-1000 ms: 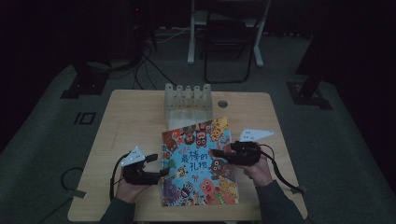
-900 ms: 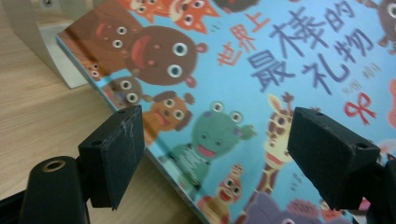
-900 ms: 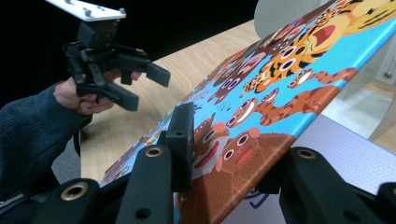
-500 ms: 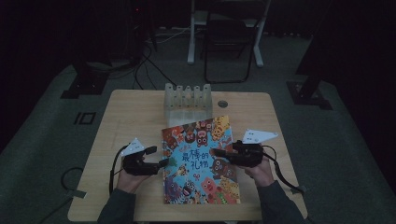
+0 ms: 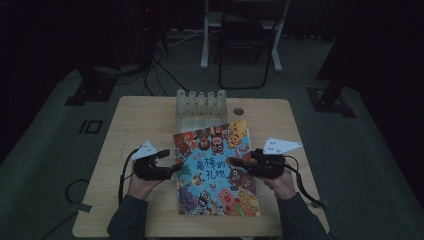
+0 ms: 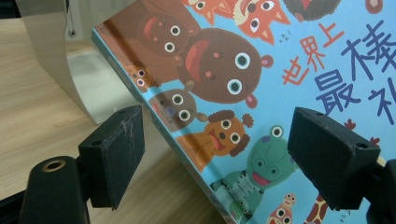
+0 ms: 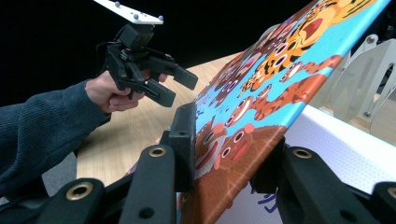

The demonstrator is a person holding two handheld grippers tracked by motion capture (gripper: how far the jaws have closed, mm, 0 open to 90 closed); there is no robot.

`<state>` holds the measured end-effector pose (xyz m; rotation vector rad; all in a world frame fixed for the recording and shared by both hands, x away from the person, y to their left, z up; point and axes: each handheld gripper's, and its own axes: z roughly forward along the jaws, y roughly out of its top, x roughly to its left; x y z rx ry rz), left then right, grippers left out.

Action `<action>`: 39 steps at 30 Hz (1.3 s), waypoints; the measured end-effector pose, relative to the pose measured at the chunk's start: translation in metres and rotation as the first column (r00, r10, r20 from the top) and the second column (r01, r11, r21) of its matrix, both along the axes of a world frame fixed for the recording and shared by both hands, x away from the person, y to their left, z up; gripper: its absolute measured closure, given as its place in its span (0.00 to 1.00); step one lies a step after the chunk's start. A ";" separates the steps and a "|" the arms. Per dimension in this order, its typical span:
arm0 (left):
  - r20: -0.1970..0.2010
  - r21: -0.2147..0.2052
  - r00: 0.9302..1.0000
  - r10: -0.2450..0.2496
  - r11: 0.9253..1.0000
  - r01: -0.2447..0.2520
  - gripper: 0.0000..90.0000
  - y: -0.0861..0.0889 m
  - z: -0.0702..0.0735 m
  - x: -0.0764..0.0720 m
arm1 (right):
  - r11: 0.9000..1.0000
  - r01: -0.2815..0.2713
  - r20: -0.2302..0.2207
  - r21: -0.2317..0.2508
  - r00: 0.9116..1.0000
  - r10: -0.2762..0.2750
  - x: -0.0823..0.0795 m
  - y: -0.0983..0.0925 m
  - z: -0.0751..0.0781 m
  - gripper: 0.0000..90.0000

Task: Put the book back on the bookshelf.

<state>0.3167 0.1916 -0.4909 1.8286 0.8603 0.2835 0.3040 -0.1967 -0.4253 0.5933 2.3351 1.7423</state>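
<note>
A colourful picture book (image 5: 216, 170) with cartoon animals lies on the wooden table (image 5: 140, 115). My right gripper (image 5: 235, 162) reaches in from the book's right side. In the right gripper view it (image 7: 229, 154) is shut on the edge of the cover (image 7: 289, 70), which is tilted up off a white page (image 7: 336, 140). My left gripper (image 5: 172, 167) hovers open at the book's left edge. Its wide pads (image 6: 112, 158) frame the spine side of the book (image 6: 261, 70) without touching it. The right gripper view also has the left gripper (image 7: 175, 86) open in the air.
A clear plastic rack (image 5: 200, 105) with upright dividers stands just behind the book, its near panel (image 6: 51, 42) close to the left gripper. A small round hole (image 5: 238, 111) sits in the tabletop. A chair (image 5: 245, 40) and cables lie on the floor beyond.
My left gripper has shifted a little away from the near edge, alongside the book's left edge, still open. The right gripper stays clamped on the cover.
</note>
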 end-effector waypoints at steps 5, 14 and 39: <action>0.005 0.002 1.000 -0.004 1.000 0.004 0.21 -0.003 0.002 0.004 | 1.000 0.003 0.016 0.005 1.000 -0.003 -0.001 -0.001 0.001 0.76; 0.013 -0.011 1.000 -0.015 1.000 0.015 0.21 -0.007 0.007 0.013 | 1.000 -0.016 0.062 0.021 0.998 0.015 -0.004 -0.004 0.005 0.76; -0.010 -0.073 0.998 -0.064 0.995 0.063 0.21 -0.010 0.014 0.024 | 1.000 -0.018 0.122 -0.024 0.992 0.021 -0.004 -0.013 0.011 0.78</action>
